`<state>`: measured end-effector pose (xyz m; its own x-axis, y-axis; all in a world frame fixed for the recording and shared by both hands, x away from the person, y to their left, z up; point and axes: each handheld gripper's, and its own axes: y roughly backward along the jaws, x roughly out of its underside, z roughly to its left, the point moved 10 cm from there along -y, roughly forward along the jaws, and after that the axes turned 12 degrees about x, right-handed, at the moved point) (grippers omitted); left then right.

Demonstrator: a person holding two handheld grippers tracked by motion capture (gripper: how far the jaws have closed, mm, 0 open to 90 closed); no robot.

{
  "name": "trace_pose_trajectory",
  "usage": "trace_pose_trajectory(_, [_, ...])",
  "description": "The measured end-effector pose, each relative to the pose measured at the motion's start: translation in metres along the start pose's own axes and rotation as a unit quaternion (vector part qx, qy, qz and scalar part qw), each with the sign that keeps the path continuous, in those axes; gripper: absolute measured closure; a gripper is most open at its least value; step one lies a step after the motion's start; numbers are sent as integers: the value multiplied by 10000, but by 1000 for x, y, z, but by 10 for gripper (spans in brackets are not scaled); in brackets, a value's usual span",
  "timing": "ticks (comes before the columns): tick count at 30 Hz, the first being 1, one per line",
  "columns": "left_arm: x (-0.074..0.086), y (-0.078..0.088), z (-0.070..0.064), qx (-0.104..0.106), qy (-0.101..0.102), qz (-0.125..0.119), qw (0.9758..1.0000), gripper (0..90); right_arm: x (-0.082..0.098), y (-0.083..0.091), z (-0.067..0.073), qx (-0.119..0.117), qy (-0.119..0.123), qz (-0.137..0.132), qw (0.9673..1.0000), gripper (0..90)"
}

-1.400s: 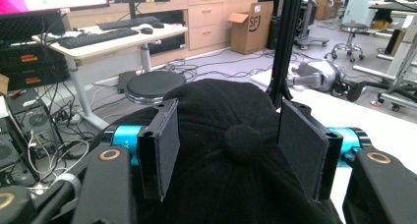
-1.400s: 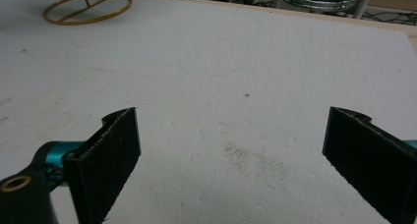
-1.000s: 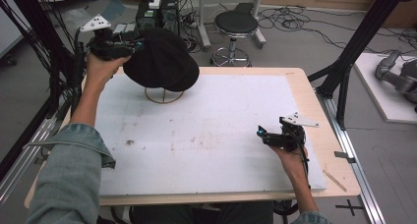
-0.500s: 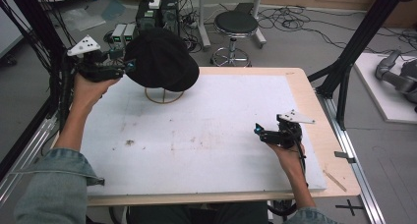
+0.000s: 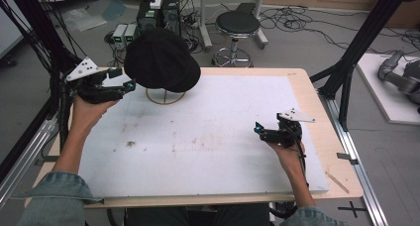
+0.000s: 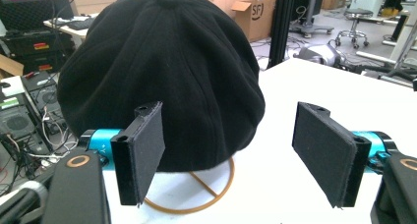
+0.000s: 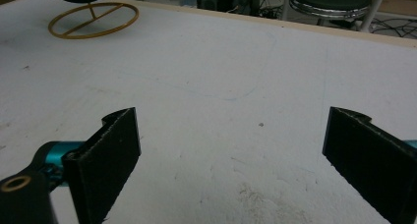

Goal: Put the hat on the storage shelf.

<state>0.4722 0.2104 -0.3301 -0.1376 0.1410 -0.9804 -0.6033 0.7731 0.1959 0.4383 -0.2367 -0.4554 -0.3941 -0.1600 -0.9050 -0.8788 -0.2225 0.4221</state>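
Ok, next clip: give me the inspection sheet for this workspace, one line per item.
Surface: white sheet on a pale wooden table, scuffed with small dark smudges.
Job's things: black fabric cap sitting on a thin gold wire stand with a ring base, at the far left of the sheet.
Clutter: nothing seen on the sheet.
Grippers: left tongs open, jaws just widened, pointing at the cap, nothing between the pads; right tongs open, empty, low over the near right of the sheet.
Cables: a black cable trails from the right tongs along the forearm.
Surroundings: round black stool, electronics boxes and loose floor cables beyond the table.
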Motion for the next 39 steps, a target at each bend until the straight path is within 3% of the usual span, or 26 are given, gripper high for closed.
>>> trace_pose_trajectory(10, [21, 20, -18, -63, 69, -179, 9998, 285, -2, -6, 5, -64, 33, 8, 10000, 70])
trace_pose_trajectory(18, [52, 31, -26, -307, 208, -240, 9990, 285, -3, -7, 6, -65, 9, 12, 10000, 70])
trace_pose_trajectory(24, [72, 32, -34, -369, 263, -244, 9987, 285, -2, -7, 6, -68, 19, 27, 10000, 70])
trace_pose_trajectory(39, [88, 35, -39, -371, 261, -221, 9987, 286, -3, -5, 6, -72, 28, -2, 10000, 70])
